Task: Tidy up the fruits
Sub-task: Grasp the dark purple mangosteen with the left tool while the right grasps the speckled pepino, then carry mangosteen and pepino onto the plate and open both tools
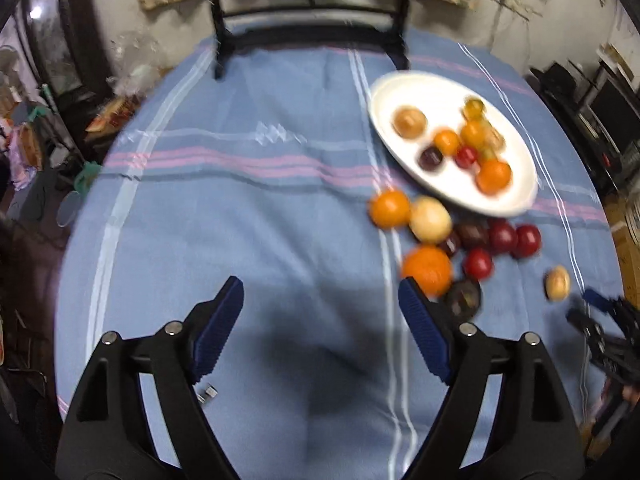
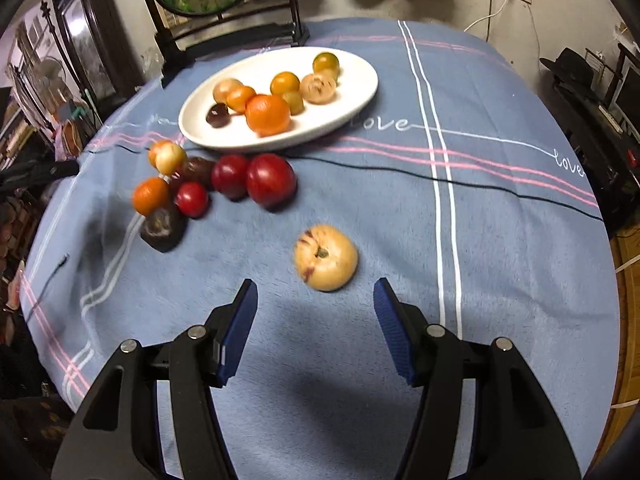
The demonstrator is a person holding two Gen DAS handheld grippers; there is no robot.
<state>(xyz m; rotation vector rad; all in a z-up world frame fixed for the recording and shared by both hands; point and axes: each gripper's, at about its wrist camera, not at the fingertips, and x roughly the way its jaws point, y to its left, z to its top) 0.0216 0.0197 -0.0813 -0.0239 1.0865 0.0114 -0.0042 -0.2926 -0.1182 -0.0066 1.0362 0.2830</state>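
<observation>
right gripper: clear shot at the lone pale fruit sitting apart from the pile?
Probably yes. The right gripper is open and empty, and the pale fruit lies alone on the tablecloth just ahead of its fingertips, apart from the fruit pile. Nothing lies between.

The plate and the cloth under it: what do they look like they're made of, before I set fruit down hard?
The plate looks like glazed white ceramic, though melamine can't be ruled out: smooth, glossy, with a thick rounded rim. The tablecloth looks like soft napped fabric, maybe fleece or flannel: matte and fuzzy, with printed stripes and lettering, so it should cushion fruit.
</observation>
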